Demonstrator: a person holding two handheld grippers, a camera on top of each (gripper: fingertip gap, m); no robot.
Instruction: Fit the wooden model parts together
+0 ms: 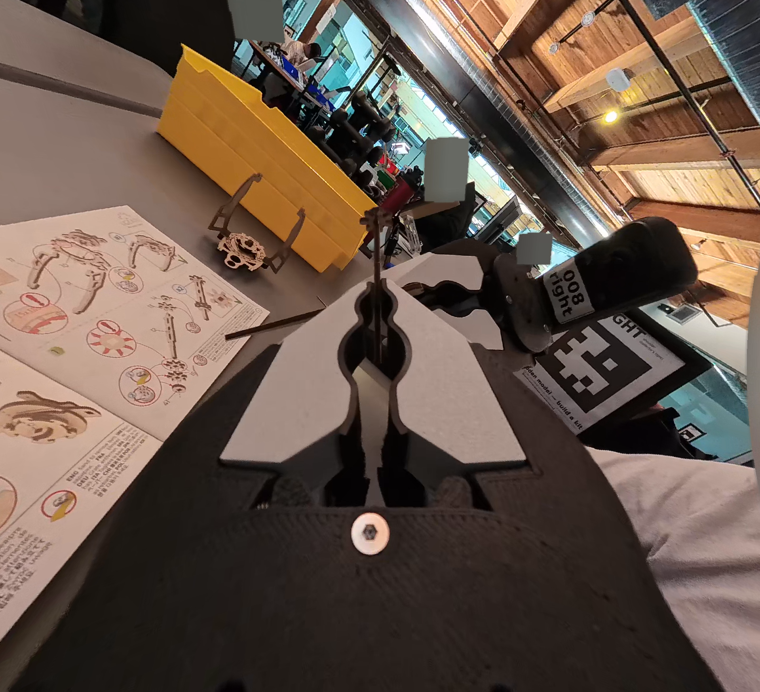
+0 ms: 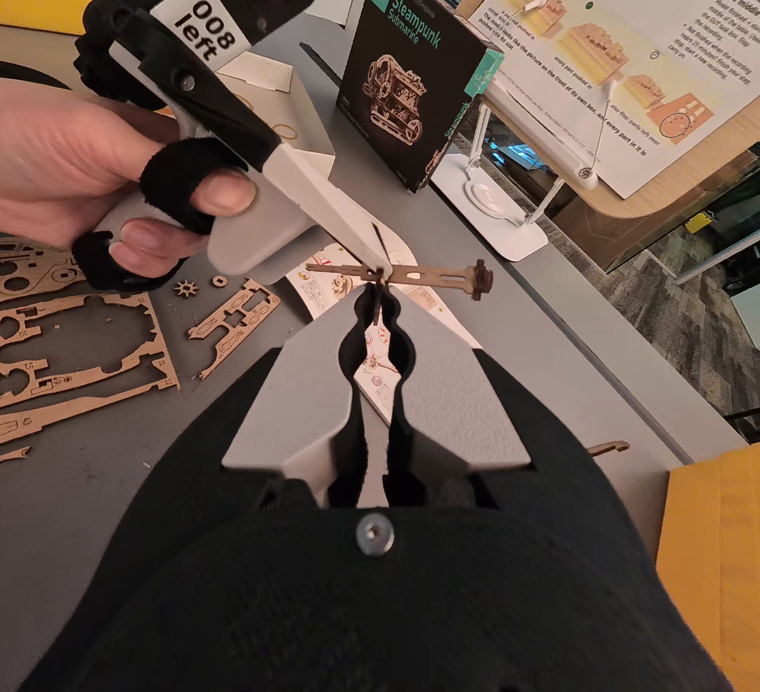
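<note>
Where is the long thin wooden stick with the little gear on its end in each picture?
Left wrist view: the long thin wooden stick stands upright at centre, clamped in the left gripper.
Right wrist view: it lies crosswise at centre, gear end right.
Shared landmark: the white instruction booklet underneath.

Matt wooden shaft (image 2: 432,274), glossy paper booklet (image 1: 123,302)

Yellow bin (image 1: 263,162) on grey table (image 1: 82,162), white stand (image 2: 506,215)

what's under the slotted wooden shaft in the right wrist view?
Under the slotted wooden shaft: the open instruction booklet on the grey table. The right tongs cover most of its pages.
</note>
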